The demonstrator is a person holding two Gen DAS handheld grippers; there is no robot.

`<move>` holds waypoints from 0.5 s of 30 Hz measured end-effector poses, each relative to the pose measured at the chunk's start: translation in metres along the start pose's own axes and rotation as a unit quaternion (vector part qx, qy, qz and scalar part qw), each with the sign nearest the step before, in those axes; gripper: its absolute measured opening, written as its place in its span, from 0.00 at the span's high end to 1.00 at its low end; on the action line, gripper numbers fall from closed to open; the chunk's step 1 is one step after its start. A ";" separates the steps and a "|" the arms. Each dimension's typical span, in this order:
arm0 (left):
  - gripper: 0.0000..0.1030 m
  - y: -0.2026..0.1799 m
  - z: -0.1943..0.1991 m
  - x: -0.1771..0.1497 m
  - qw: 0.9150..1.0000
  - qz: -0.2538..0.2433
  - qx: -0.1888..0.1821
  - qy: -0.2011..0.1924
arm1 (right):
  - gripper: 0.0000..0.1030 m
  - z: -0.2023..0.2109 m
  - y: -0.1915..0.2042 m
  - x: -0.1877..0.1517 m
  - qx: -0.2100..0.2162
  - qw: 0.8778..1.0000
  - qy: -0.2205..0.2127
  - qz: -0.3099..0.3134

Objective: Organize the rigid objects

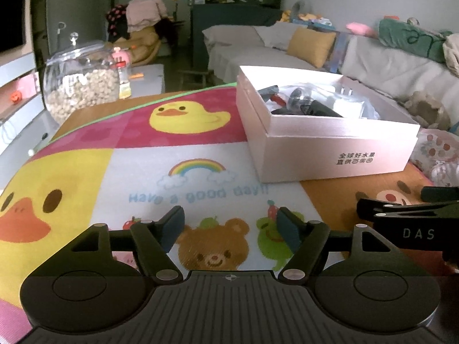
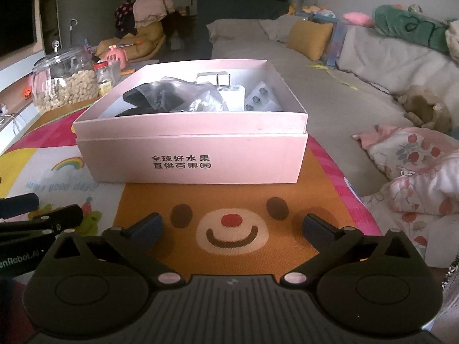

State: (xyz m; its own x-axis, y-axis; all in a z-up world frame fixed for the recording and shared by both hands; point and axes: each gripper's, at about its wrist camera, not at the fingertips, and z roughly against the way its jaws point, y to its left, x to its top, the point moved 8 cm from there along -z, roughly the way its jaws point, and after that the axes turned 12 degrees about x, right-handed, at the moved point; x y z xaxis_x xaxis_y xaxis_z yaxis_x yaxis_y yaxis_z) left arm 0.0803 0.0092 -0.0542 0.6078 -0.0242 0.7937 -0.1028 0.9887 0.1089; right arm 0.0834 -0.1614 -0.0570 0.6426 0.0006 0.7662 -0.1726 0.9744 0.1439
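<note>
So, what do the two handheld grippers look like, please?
Both are matte black. The left gripper and right gripper have angular linkage arms with silver rivets, dark blue finger pads, round side discs and a ribbed grey body. White lettering marks each one's side.

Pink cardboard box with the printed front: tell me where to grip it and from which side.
Grip the pink cardboard box by its two short end walls, one gripper per end, coming in level from left and right. It is probably too wide for one gripper, its lid is off, and the rim is thin. Both the left gripper and right gripper are open and empty.
</note>
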 end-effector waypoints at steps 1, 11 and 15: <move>0.25 -0.001 0.000 0.000 1.000 -0.001 0.001 0.000 | 0.00 0.000 0.000 0.000 -0.002 1.000 0.000 0.001; 0.21 -0.003 -0.004 0.002 1.000 -0.001 0.004 0.000 | 0.00 -0.002 0.002 0.001 -0.001 1.000 -0.002 0.003; 0.21 -0.004 -0.003 0.002 1.000 -0.002 0.005 0.000 | 0.00 -0.001 0.002 0.001 -0.001 1.000 -0.003 0.002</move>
State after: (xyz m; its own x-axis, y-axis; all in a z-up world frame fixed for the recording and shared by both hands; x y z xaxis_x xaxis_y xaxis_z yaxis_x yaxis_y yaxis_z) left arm 0.0845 0.0058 -0.0552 0.6083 -0.0272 0.7932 -0.1088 0.9871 0.1173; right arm 0.0847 -0.1596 -0.0568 0.6376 0.0038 0.7704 -0.1740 0.9749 0.1392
